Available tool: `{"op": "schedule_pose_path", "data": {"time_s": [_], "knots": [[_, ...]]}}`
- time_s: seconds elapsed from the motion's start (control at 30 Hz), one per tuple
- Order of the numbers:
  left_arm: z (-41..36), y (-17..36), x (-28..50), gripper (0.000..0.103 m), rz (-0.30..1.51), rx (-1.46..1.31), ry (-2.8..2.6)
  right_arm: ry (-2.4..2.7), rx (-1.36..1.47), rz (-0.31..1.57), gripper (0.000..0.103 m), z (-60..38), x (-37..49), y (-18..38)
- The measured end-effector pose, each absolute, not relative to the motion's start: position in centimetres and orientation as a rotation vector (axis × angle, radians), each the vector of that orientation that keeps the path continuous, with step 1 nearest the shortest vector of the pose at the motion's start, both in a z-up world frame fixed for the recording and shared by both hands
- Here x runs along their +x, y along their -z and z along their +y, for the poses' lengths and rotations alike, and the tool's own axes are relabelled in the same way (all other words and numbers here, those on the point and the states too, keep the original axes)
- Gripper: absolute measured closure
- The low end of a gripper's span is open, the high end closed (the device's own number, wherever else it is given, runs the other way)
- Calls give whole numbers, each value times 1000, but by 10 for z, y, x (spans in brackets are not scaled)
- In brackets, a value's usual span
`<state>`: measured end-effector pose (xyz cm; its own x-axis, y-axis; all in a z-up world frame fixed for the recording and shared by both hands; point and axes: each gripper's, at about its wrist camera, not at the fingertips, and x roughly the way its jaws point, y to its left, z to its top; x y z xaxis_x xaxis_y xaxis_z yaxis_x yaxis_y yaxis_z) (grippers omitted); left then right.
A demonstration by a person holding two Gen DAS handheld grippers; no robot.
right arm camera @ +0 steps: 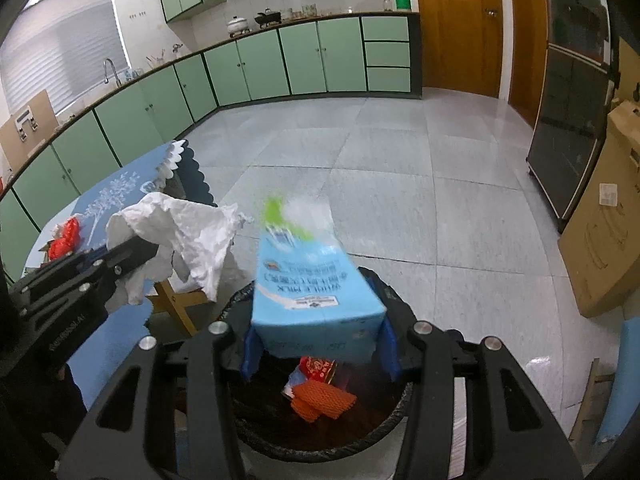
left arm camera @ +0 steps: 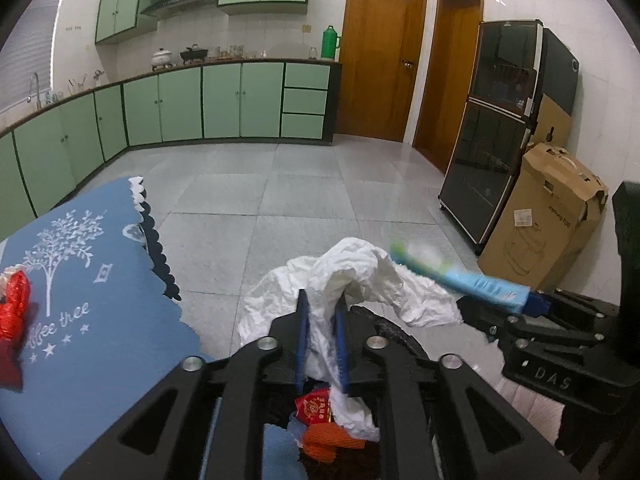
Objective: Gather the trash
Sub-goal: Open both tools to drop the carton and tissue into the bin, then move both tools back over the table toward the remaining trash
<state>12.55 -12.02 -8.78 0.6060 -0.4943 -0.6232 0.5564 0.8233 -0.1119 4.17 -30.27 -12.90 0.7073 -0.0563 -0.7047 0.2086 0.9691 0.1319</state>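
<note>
My left gripper [left arm camera: 322,304] is shut on a crumpled white paper towel [left arm camera: 352,276] and holds it above a black-lined trash bin [right arm camera: 394,424]; the towel also shows in the right wrist view [right arm camera: 188,236]. My right gripper [right arm camera: 320,352] is shut on a light blue milk carton [right arm camera: 312,280] over the same bin; the carton shows in the left wrist view [left arm camera: 460,280]. In the bin lie an orange net [right arm camera: 322,400] and a red wrapper [right arm camera: 318,368]. Red wrappers [left arm camera: 14,304] lie on the blue tablecloth [left arm camera: 88,320].
Green kitchen cabinets [left arm camera: 180,104] run along the back and left walls. A dark glass cabinet [left arm camera: 492,128] and a cardboard box [left arm camera: 540,216] stand at the right. Two wooden doors [left arm camera: 380,56] are at the back. Grey tiled floor [right arm camera: 380,184] lies beyond the bin.
</note>
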Motion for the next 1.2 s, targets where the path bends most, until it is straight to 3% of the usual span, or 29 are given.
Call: {"op": "schedule_pose_path", "data": {"time_s": [0.07, 0.17, 0.33, 0.4, 0.7, 1.2], "knots": [[-119, 87, 127, 53, 687, 89, 603, 153, 195, 778, 40, -302, 42, 131], [-115, 83, 127, 49, 675, 80, 609, 163, 192, 781, 37, -304, 44, 133], [-100, 75, 130, 37, 658, 59, 583, 179, 168, 748, 12, -302, 43, 125], [-91, 71, 131, 32, 650, 45, 565, 165, 168, 722, 9, -299, 44, 120], [-16, 50, 134, 25, 590, 6, 400, 20, 152, 657, 7, -253, 62, 97], [139, 54, 131, 25, 561, -18, 26, -170, 66, 617, 6, -116, 123, 79]]}}
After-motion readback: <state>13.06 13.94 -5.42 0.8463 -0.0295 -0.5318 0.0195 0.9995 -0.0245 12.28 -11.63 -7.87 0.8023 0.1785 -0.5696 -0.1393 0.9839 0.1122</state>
